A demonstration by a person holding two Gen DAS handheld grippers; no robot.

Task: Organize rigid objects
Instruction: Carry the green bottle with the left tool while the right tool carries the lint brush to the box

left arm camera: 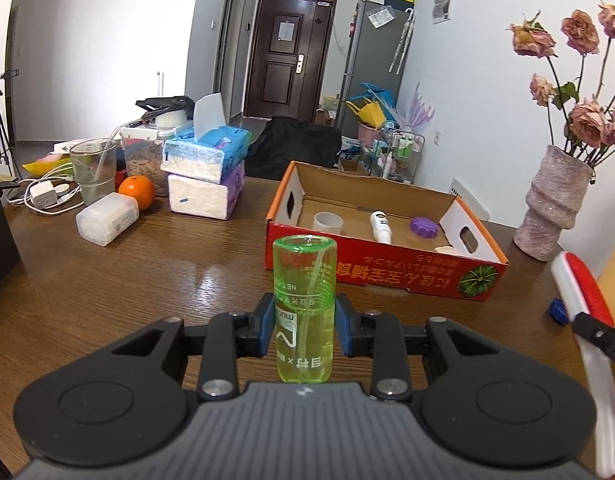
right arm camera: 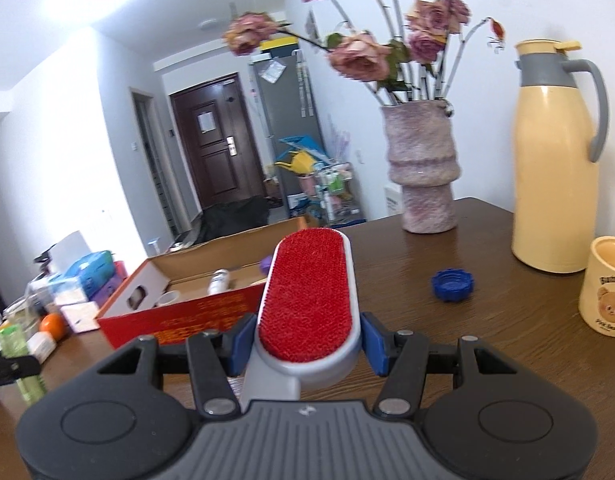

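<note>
Closest to the left wrist camera, the left gripper (left arm camera: 305,330) grasps a green transparent bottle (left arm camera: 304,308) between its blue pads, low on the body, so the bottle stands upright above the wooden table (left arm camera: 147,292) with its open mouth toward the cardboard box (left arm camera: 387,268). In the right wrist view, the right gripper (right arm camera: 305,344) is clenched on a lint brush (right arm camera: 309,300) with a red face, and the brush points over the near wall of the same box. Inside the box already lie a small white cup (left arm camera: 328,223), a white tube (left arm camera: 381,226) and a purple cap (left arm camera: 424,227); a blue cap (right arm camera: 452,285) waits on the table near the brush. Both hands probably aim at one box, so the two tools can collide above it. The smooth round bottle, held only near its bottom, may tilt or slip out if it knocks the box wall. The long brush can also sweep against the vase (right arm camera: 423,168) with dried roses, which looks easy to tip.
</note>
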